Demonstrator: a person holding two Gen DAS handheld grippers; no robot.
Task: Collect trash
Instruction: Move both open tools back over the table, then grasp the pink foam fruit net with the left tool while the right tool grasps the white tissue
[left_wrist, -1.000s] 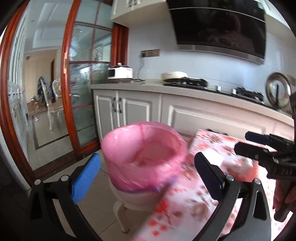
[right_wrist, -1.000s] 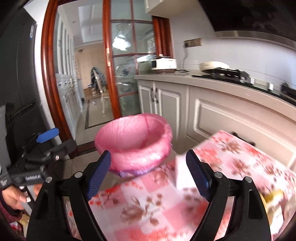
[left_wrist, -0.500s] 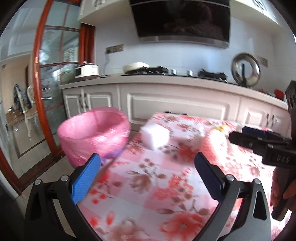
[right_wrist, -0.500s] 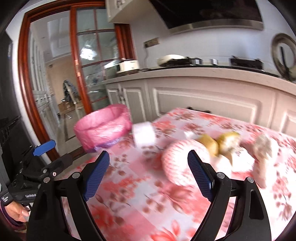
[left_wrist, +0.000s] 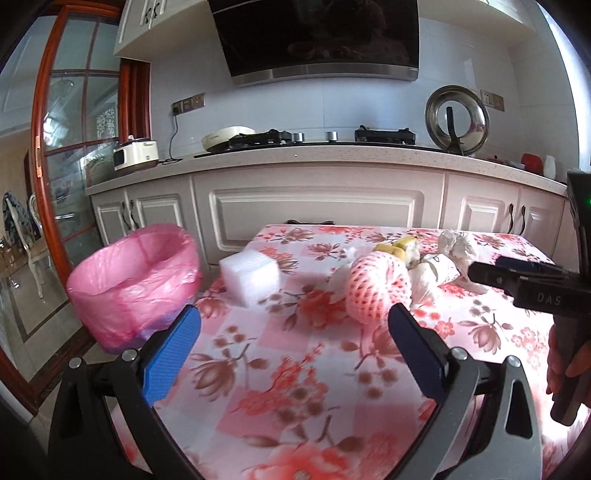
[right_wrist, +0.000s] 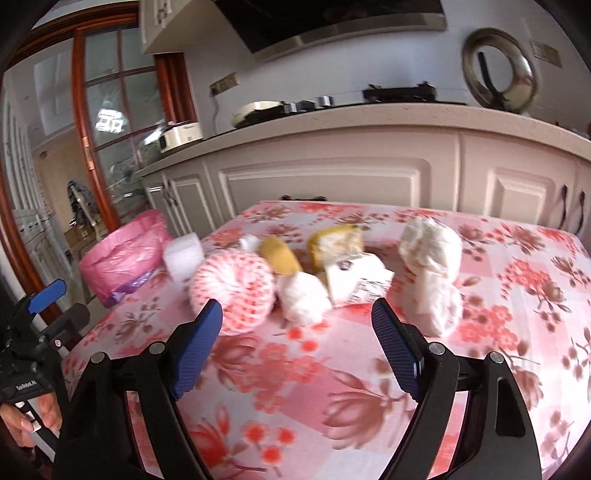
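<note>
A bin lined with a pink bag (left_wrist: 135, 280) (right_wrist: 123, 251) stands off the table's left end. On the floral tablecloth (left_wrist: 295, 369) (right_wrist: 314, 369) lie a white foam block (left_wrist: 250, 276) (right_wrist: 183, 258), a pink-and-white foam fruit net (left_wrist: 378, 288) (right_wrist: 232, 290), yellow peel pieces (right_wrist: 279, 254), a white paper wad (right_wrist: 304, 299), a printed wrapper (right_wrist: 356, 280) and crumpled white tissue (right_wrist: 432, 258) (left_wrist: 458, 247). My left gripper (left_wrist: 293, 350) is open above the cloth, short of the block and net. My right gripper (right_wrist: 297, 350) is open just in front of the net and wad, holding nothing.
A white kitchen counter (left_wrist: 332, 155) with cabinets runs behind the table, carrying a rice cooker (left_wrist: 135, 154), a stove and a pot lid (left_wrist: 456, 123). A wood-framed glass door (left_wrist: 77, 147) stands at the left. The other gripper tool shows at each view's side.
Both views swung right from the pink bin over the table, so the pile of trash came into sight. Both grippers stayed open.
</note>
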